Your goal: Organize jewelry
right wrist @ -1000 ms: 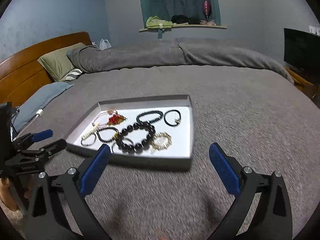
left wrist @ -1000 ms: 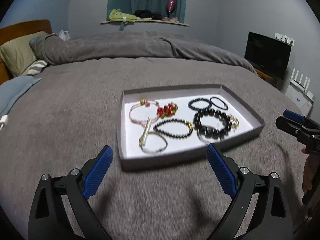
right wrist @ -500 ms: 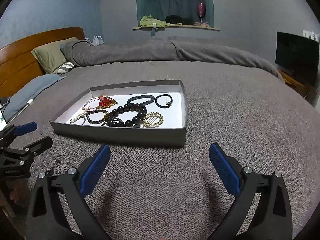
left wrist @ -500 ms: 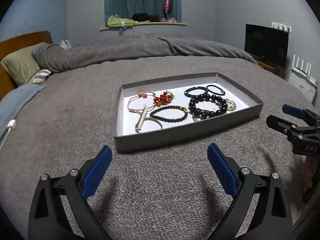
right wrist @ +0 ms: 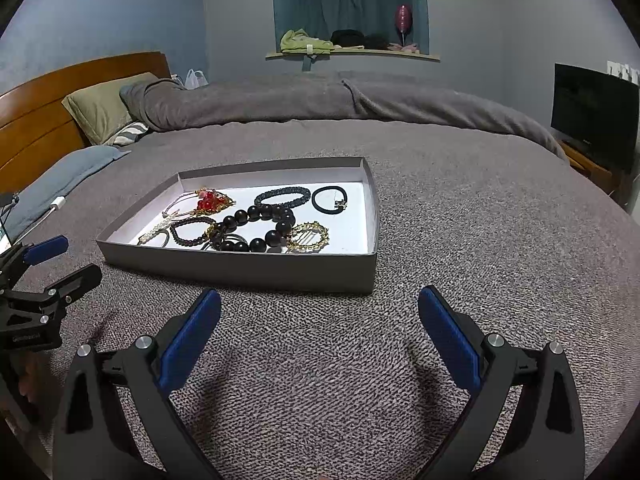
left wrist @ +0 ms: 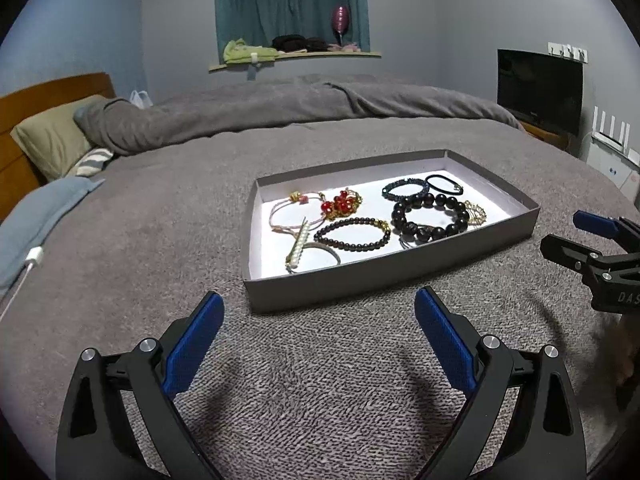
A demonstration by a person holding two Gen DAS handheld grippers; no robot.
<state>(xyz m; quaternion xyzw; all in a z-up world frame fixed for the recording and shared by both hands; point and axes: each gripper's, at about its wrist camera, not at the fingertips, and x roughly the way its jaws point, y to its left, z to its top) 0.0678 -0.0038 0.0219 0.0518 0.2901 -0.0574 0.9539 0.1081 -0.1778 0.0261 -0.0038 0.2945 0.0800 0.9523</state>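
Nearest the cameras, the left claw [left wrist: 318, 320] and the right claw [right wrist: 320, 318] are held low over the grey blanket [left wrist: 160, 216] of the bed, side by side and level, each directed forward at the tray; both are released, their blue-padded fingers [left wrist: 196, 338] spread wide, nothing being held between them. Each claw is also seen at the edge of the other's view, just short of the tray's near wall. Beyond them, the shallow grey tray [left wrist: 352, 280] is set flat on the blanket. Inside it are laid a large black bead bracelet [left wrist: 430, 216], a smaller dark bead bracelet [left wrist: 352, 234], a red bead ornament [left wrist: 340, 202], a pink cord bracelet [left wrist: 288, 216], a gold chain [right wrist: 308, 236] and a black hair tie [right wrist: 330, 198]. Farthest, pillows [right wrist: 100, 110] and a wooden headboard [right wrist: 36, 120] are seen.
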